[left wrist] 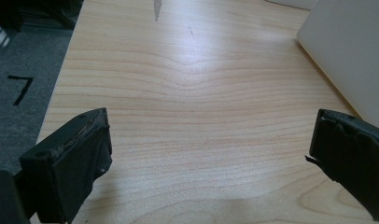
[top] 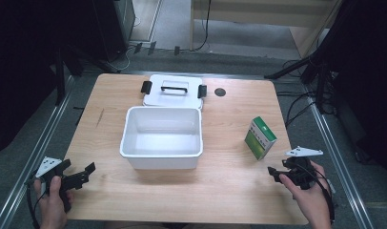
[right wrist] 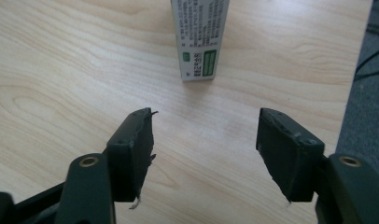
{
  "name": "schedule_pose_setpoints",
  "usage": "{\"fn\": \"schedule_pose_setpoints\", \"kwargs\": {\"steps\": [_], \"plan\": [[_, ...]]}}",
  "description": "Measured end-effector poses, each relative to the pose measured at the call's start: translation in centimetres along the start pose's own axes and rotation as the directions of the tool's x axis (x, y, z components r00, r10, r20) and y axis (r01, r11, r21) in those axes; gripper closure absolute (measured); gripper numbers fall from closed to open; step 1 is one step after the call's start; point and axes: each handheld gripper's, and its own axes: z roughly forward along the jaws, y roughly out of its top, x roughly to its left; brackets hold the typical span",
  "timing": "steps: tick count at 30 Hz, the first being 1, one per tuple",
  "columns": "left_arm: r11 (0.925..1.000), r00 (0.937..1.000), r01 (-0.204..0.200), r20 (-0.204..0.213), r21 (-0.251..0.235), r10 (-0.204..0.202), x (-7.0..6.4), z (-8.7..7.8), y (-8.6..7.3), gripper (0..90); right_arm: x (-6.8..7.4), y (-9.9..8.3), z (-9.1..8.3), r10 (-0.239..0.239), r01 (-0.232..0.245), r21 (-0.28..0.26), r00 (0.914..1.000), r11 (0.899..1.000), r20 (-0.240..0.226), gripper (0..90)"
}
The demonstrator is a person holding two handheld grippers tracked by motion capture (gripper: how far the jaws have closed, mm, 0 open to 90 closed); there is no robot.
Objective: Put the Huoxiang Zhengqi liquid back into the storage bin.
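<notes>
Light wooden table [top: 229, 186], grey carpet floor [top: 229, 59], dark surroundings, trailing cables [top: 296, 107]

Tub [top: 161, 138] mid-table [top: 229, 191], lid [top: 174, 90] just behind it, box [top: 260, 137] to its right.

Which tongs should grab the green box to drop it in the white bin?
Right. The right tongs sit open just in front of the green box, which stands straight ahead between the jaws in the right gripper view. The left tongs are across the table, beyond the white bin.
</notes>
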Motion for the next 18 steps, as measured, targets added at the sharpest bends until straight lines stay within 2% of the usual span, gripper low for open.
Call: {"fn": "schedule_pose_setpoints", "kwargs": {"steps": [1,2,3,6,12,18], "plan": [[1.0,1.0,-0.001,0.001,0.0,0.001,0.0,0.0,0.0,0.0,0.0,0.6,0.2,-0.002,0.002,0.049,1.0,0.999,-0.009,35.1],[1.0,1.0,-0.001,0.001,0.0,0.001,0.0,0.0,0.0,0.0,0.0,0.6,0.2,-0.002,0.002,0.049,1.0,0.999,-0.009,35.1],[1.0,1.0,0.0,0.001,0.0,0.0,0.0,0.0,0.0,0.0,0.1,1.3,0.2,0.008,-0.006,0.108,0.9998,0.994,-0.019,33.2],[1.0,1.0,0.0,-0.001,0.0,0.0,0.0,0.0,0.0,0.0,0.0,2.2,0.2,0.009,-0.005,0.171,0.9997,0.985,-0.022,31.7],[1.0,1.0,-0.001,-0.004,0.002,0.001,-0.1,0.0,0.0,0.0,-0.5,4.2,-0.7,0.033,-0.027,0.239,0.9991,0.971,-0.024,28.5],[1.0,1.0,0.0,-0.001,0.0,0.0,-0.1,0.0,0.0,0.0,-0.8,6.2,-1.1,0.041,-0.033,0.314,0.999,0.949,-0.019,25.9]]}}
